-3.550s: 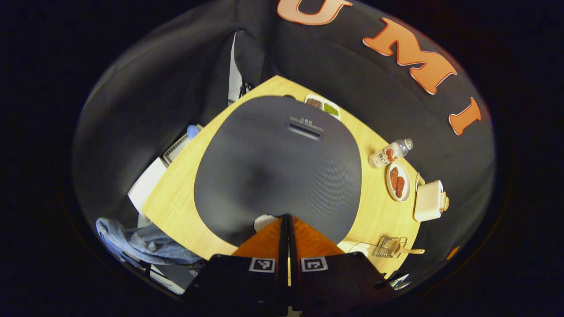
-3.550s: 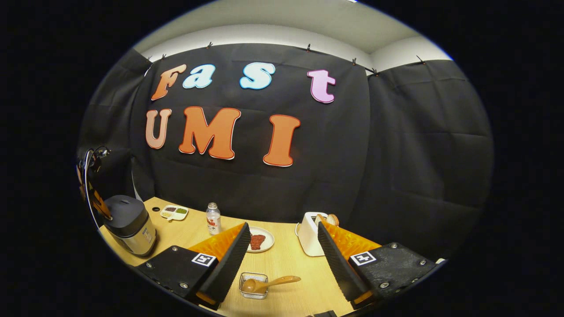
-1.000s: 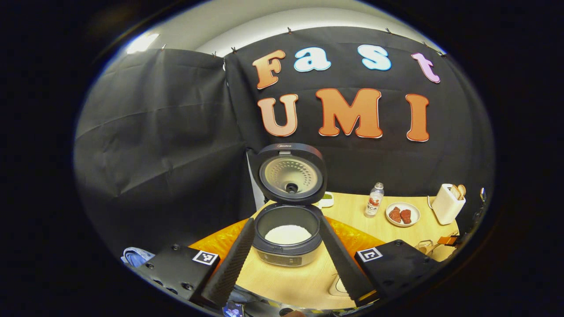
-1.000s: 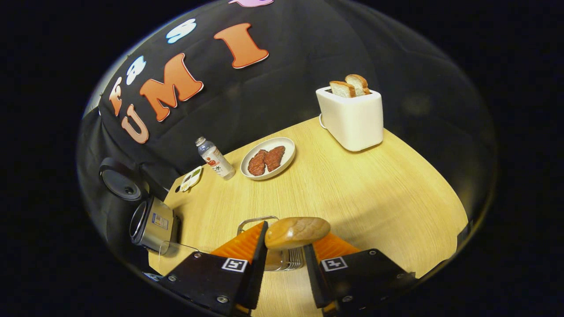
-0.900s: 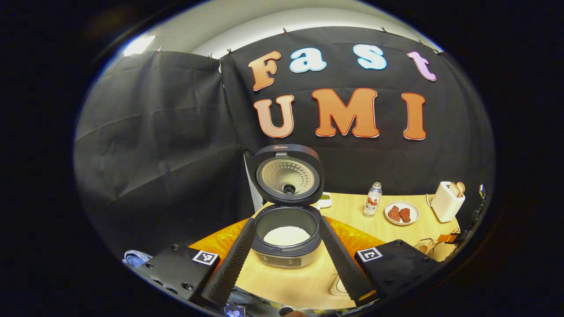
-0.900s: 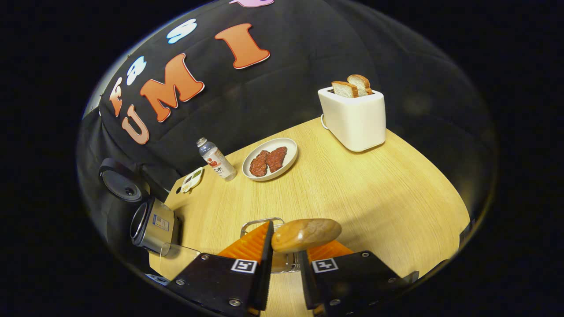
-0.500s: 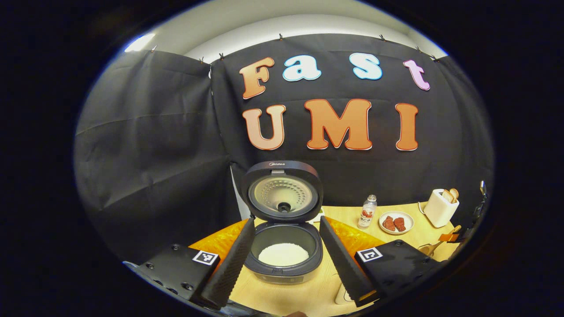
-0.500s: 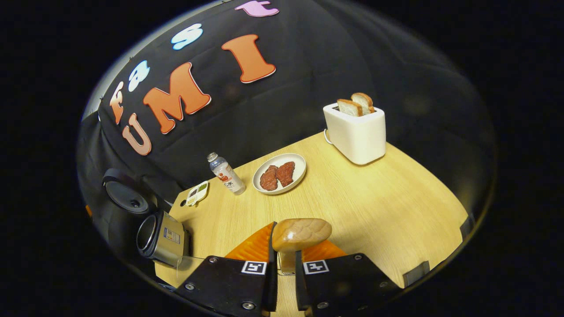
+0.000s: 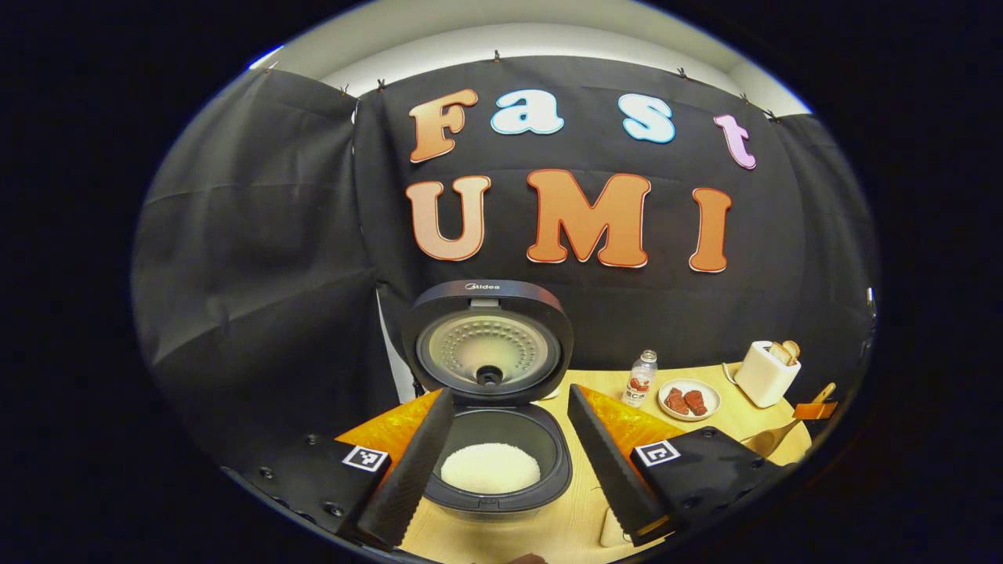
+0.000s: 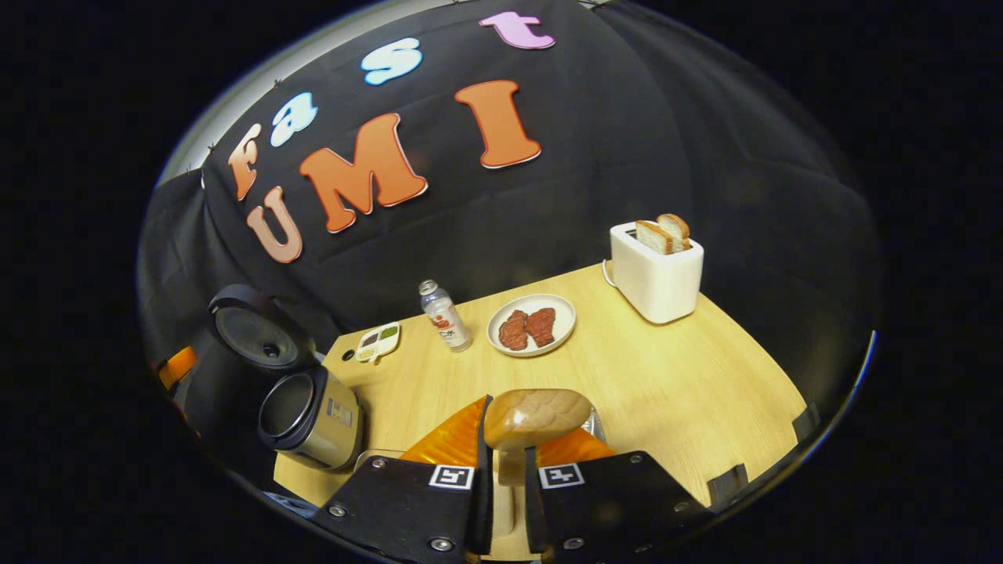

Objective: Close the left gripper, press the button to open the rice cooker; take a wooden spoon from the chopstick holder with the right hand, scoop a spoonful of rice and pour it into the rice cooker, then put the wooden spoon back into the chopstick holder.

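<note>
The rice cooker stands open in the left gripper view, its lid upright and white rice in the pot. My left gripper is open, a finger on each side of the pot and short of it. In the right gripper view my right gripper is shut on the handle of the wooden spoon, whose bowl sticks up above the fingers. A sliver of the metal chopstick holder shows behind the spoon. The open cooker sits at the table's left. The spoon also shows far right in the left gripper view.
On the wooden table stand a small bottle, a plate of meat, a white toaster with bread and a small divided dish. A pale container edge lies by the cooker.
The cooker lid has sprung open since the left gripper pressed it shut-fingered; that gripper opened and drew back. The right gripper closed on the spoon and lifted it from the holder.
</note>
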`<state>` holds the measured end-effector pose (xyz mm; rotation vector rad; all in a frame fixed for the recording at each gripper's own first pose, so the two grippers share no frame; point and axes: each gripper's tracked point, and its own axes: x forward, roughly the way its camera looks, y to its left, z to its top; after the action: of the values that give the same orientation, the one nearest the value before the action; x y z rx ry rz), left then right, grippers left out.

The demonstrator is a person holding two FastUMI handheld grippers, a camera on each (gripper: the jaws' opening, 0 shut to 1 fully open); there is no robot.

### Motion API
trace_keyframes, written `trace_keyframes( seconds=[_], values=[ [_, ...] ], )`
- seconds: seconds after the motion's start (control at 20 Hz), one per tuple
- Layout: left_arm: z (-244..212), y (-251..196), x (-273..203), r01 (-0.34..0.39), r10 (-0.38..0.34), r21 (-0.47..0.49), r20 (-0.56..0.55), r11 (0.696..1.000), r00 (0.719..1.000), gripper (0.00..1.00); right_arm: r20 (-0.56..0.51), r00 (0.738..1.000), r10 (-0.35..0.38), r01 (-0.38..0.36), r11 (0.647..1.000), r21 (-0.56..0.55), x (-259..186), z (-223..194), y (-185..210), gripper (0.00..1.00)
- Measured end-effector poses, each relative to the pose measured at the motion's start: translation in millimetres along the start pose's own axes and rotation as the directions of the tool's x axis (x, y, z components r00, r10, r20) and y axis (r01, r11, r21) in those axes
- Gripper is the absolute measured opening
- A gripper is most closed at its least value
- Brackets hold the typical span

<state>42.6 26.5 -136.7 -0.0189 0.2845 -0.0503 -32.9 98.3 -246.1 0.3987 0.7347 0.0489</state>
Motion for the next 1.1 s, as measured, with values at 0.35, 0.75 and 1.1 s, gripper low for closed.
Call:
trace_keyframes(
  seconds=[0.35, 0.75, 1.1],
  values=[
    [-15.4, 21.1, 1.6, -0.047, 0.047, -0.048, -0.017, 0.998, 0.999, 0.90, -0.084, 0.985, 0.151, -0.163, 0.972, -0.172, -15.2, -25.5, 62.1, 0.16],
    [-23.6, 48.4, -17.8, -0.128, 0.127, -0.024, -0.039, 0.992, 0.991, 0.95, -0.145, 0.987, 0.067, -0.121, 0.906, -0.405, 27.2, -85.3, 65.8, 0.15],
    [-29.6, 53.0, -18.4, -0.156, 0.157, 0.011, -0.062, 0.988, 0.986, 0.90, -0.088, 0.995, 0.055, -0.097, 0.789, -0.606, 43.6, -115.0, 76.5, 0.13]
  ],
)
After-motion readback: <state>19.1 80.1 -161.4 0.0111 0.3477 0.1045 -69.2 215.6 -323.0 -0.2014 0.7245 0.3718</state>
